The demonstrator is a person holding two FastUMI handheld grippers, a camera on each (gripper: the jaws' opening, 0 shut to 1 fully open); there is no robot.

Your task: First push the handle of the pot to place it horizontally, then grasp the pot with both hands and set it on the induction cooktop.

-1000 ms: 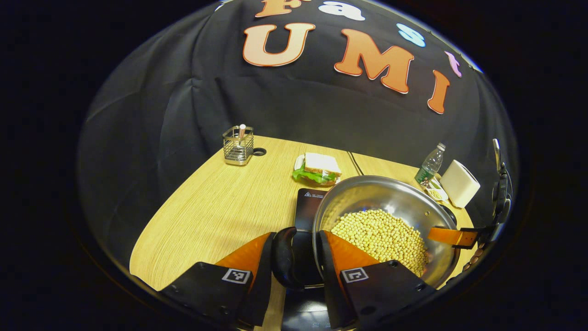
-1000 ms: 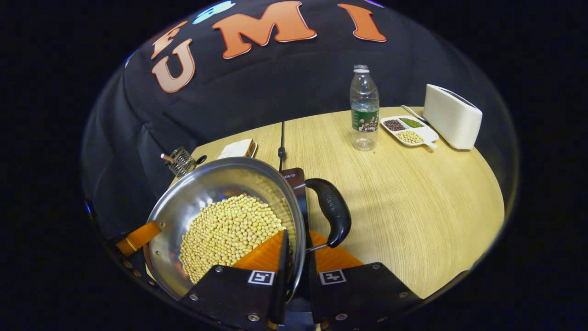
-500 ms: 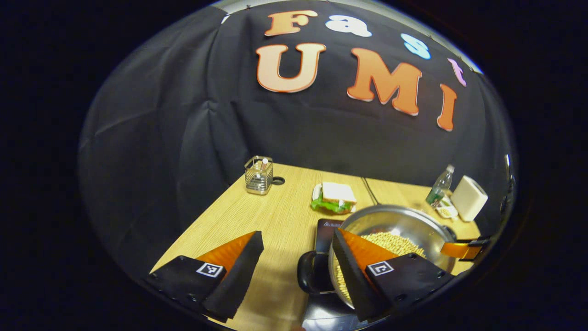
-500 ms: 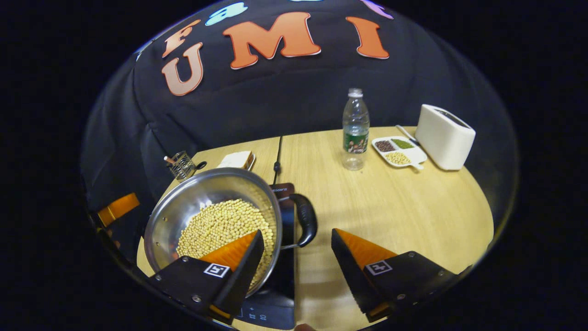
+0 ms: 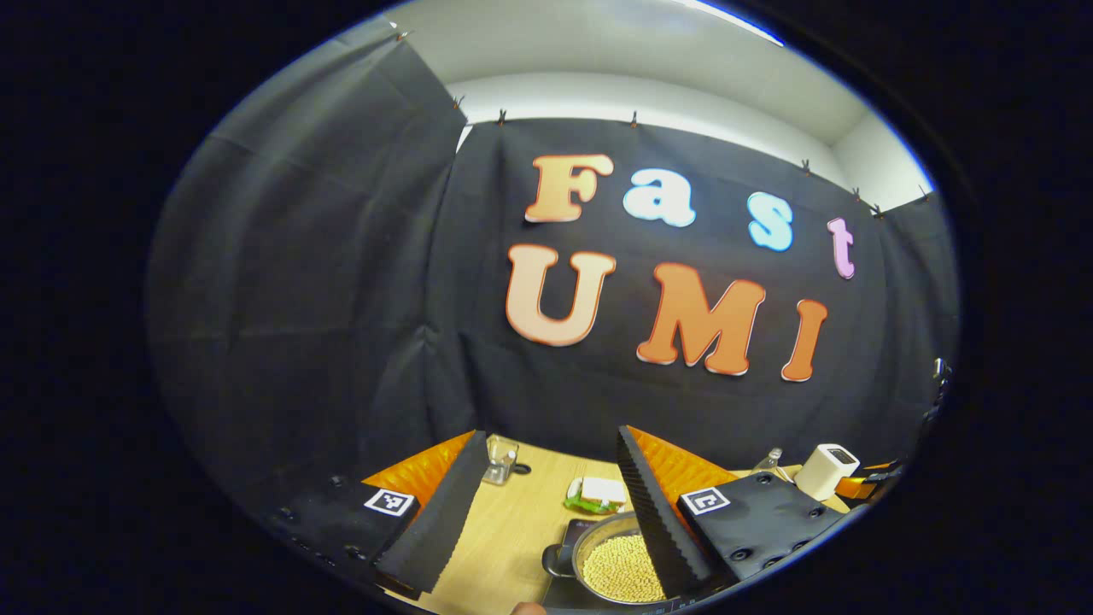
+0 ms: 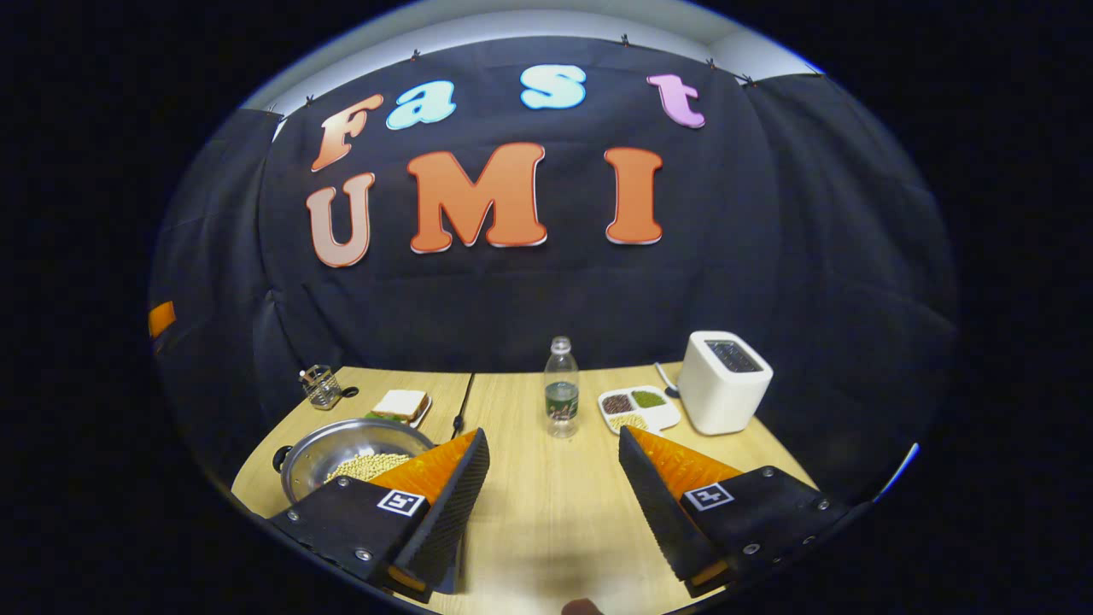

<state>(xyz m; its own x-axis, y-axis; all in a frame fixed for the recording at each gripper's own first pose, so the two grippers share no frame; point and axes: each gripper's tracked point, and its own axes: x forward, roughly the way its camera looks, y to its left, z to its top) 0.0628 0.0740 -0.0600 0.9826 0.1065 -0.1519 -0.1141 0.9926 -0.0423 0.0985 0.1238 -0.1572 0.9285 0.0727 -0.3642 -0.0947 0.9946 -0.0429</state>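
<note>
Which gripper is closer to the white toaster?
Right, most likely. The right gripper looks across the table at the toaster, just beyond its right finger. From the left gripper, the toaster sits small at the far right, beyond the pot.

Black cloth wall (image 6: 529, 290) hangs clipped below a white ceiling (image 5: 632, 51). A light wooden table (image 6: 546, 504) spreads beneath and ahead of the parted jaws.
</note>
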